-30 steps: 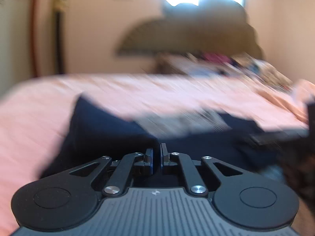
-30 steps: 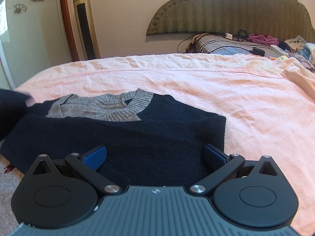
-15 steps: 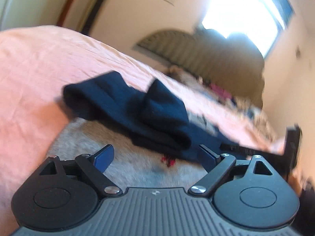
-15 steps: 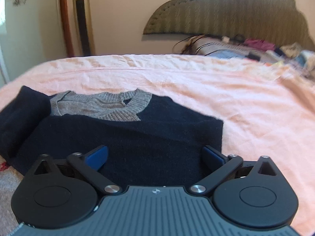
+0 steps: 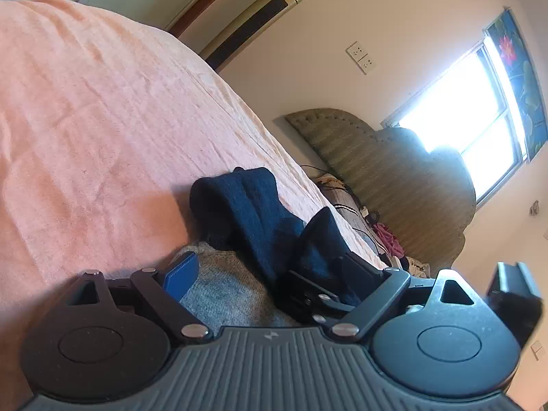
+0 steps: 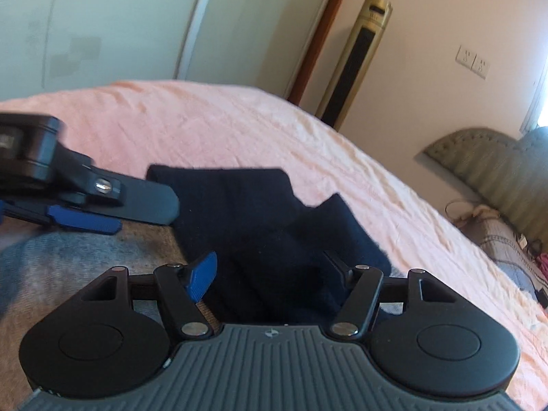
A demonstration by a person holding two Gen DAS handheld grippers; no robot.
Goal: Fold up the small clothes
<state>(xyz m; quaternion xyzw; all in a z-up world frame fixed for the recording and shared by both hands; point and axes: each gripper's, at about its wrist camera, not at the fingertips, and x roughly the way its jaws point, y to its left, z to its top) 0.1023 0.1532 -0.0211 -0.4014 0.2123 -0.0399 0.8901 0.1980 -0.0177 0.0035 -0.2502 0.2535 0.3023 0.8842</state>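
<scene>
Bed now tilted; sweater bunched.

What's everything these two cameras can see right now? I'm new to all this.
bed cover: one, pink, fills the foreground
sweater: one, navy, crumpled on the bed cover
grey fabric: one patch, beside the sweater, nearest the cameras
tower fan: one, gold and black, against the wall
headboard: one, green, far end of the bed
wall sockets: two, white, right of the fan
window: one, bright, above the headboard
clutter: cables and clothes, mixed colours, by the headboard
left gripper: black, blue pads, jaws just opened wide, over the grey fabric
right gripper: same colours, jaws just been closing, navy cloth between them
</scene>
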